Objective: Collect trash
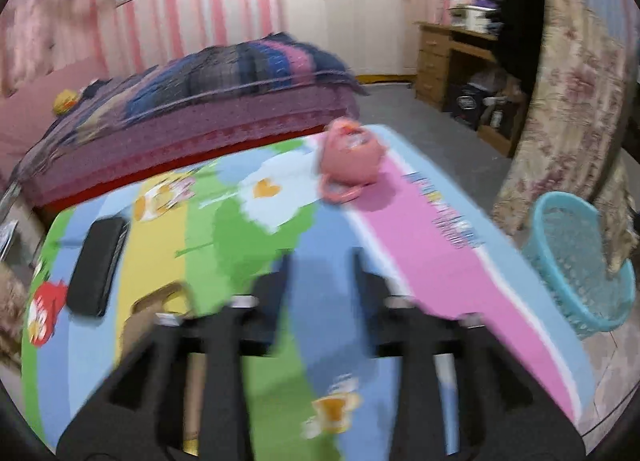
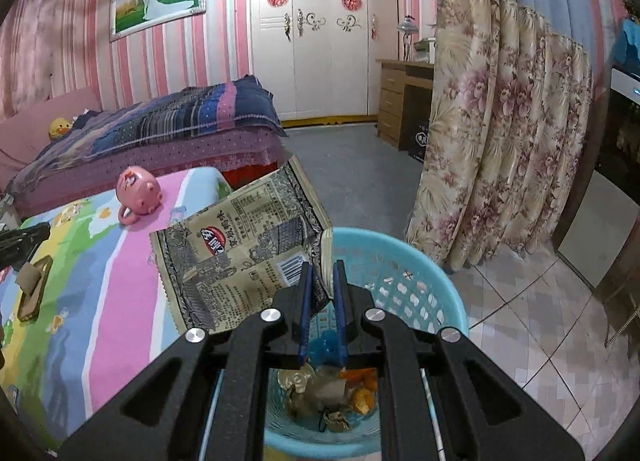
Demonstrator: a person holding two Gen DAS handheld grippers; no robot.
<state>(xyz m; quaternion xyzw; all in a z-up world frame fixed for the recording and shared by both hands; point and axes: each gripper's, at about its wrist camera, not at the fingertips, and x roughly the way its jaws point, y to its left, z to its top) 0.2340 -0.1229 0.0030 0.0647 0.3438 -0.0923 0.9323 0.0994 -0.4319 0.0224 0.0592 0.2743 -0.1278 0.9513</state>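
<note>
My right gripper (image 2: 320, 275) is shut on the edge of a beige printed snack wrapper (image 2: 240, 245), which it holds upright just over the rim of the light blue trash basket (image 2: 400, 253). Orange peel and crumpled wrappers (image 2: 328, 393) lie in the basket's bottom. My left gripper (image 1: 322, 273) hovers open over the colourful tablecloth (image 1: 420, 241) with nothing between its fingers; this view is blurred. A tan scrap on a brown flat thing (image 1: 160, 301) lies just left of that gripper, and the right wrist view shows the scrap (image 2: 32, 281) too. The basket (image 1: 580, 261) stands on the floor off the table's right edge.
A pink pig-shaped mug (image 1: 350, 159) stands at the table's far side, and a black flat case (image 1: 98, 265) lies at its left. Beyond the table is a bed (image 2: 160, 133). A flowered curtain (image 2: 500, 141) hangs right of the basket, with tiled floor (image 2: 540, 321) below.
</note>
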